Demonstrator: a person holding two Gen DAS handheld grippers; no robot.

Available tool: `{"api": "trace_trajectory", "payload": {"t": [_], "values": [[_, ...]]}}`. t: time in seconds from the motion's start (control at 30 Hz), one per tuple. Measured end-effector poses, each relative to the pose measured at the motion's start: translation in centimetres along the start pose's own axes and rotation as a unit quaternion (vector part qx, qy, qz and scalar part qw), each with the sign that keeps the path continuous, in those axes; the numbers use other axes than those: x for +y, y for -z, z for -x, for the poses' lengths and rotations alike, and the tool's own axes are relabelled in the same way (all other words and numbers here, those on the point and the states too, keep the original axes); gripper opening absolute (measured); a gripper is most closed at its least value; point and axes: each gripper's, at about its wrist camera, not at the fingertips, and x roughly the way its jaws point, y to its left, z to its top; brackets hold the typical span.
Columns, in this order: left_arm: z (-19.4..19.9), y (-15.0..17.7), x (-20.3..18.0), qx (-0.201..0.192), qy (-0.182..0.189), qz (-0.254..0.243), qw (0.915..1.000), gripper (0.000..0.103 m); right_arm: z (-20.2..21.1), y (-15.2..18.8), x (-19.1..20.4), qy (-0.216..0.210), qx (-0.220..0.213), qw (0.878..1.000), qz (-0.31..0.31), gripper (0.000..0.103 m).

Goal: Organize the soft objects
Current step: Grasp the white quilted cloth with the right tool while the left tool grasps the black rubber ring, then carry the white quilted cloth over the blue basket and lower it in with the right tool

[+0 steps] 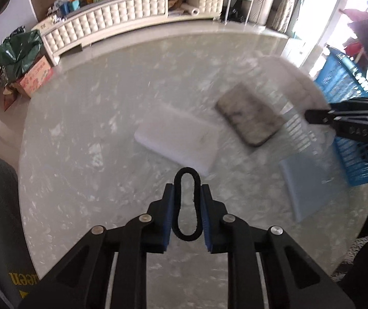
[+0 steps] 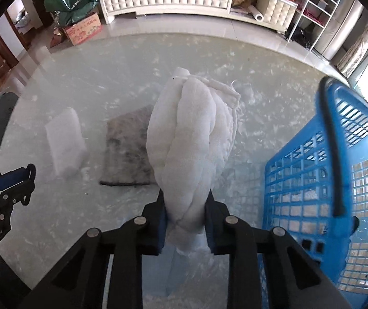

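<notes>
Marbled round table: right gripper clamps a bunched white towel beside the blue basket, likely dropping it in next; left gripper pinches a black hair tie.

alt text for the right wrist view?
The right gripper clamps a bunched white towel above a marbled table. A blue basket stands to its right; a grey cloth and white foam block lie left.

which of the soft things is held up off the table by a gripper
The bunched white towel, clamped in the right gripper; the grey pad and white foam block lie flat.
</notes>
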Motion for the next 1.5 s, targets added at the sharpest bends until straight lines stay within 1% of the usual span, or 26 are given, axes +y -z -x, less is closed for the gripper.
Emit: {"api": "trace_trajectory", "payload": {"t": [0.13, 0.3, 0.37, 0.43, 0.47, 0.63, 0.73, 0.93, 1.17, 1.3, 1.4, 1.5], "values": [[2.7, -0.4, -1.3, -0.028, 0.019, -0.009, 0.9994, 0.018, 2.4, 0.5, 0.3, -0.009, -0.018, 1.0, 0.012, 0.023], [5.1, -0.7, -2.8, -0.043, 0.027, -0.014, 0.9986, 0.018, 6.3, 1.3, 0.7, -0.02, -0.043, 0.998, 0.029, 0.023], [6.0, -0.8, -3.7, -0.052, 0.036, -0.016, 0.9979, 0.018, 7.4, 1.6, 0.0, -0.023, -0.053, 0.998, 0.035, 0.023], [6.8, -1.0, -4.6, -0.059, 0.037, -0.022, 0.9974, 0.018, 8.8, 2.0, -0.1, -0.026, -0.061, 0.997, 0.04, 0.023], [7.1, -1.1, -5.0, -0.061, 0.037, -0.026, 0.9971, 0.018, 9.2, 1.5, -0.6, -0.027, -0.064, 0.997, 0.041, 0.023], [8.3, -1.3, -7.2, -0.07, 0.043, -0.04, 0.9958, 0.018, 12.5, 3.0, -2.3, -0.026, -0.087, 0.995, 0.043, 0.023], [8.7, -1.2, -8.4, -0.073, 0.043, -0.054, 0.995, 0.018, 13.8, 3.5, -4.1, -0.013, -0.095, 0.994, 0.045, 0.023], [9.6, -1.7, -10.3, -0.078, 0.047, -0.065, 0.9937, 0.018, 16.0, 5.3, -8.3, 0.009, -0.108, 0.993, 0.036, 0.023], [10.5, -2.6, -12.8, -0.088, 0.062, -0.079, 0.991, 0.018, 17.5, 7.2, -11.0, 0.032, -0.12, 0.992, 0.025, 0.023], [10.2, -3.1, -14.5, -0.086, 0.067, -0.092, 0.9898, 0.018, 17.1, 7.6, -11.9, 0.042, -0.116, 0.992, 0.019, 0.023], [10.1, -3.2, -15.6, -0.084, 0.068, -0.1, 0.9891, 0.018, 15.8, 7.5, -12.7, 0.042, -0.1, 0.994, 0.015, 0.023], [10.2, -3.1, -16.4, -0.083, 0.071, -0.108, 0.9881, 0.018, 13.1, 6.8, -13.1, 0.046, -0.072, 0.996, 0.018, 0.023]]}}
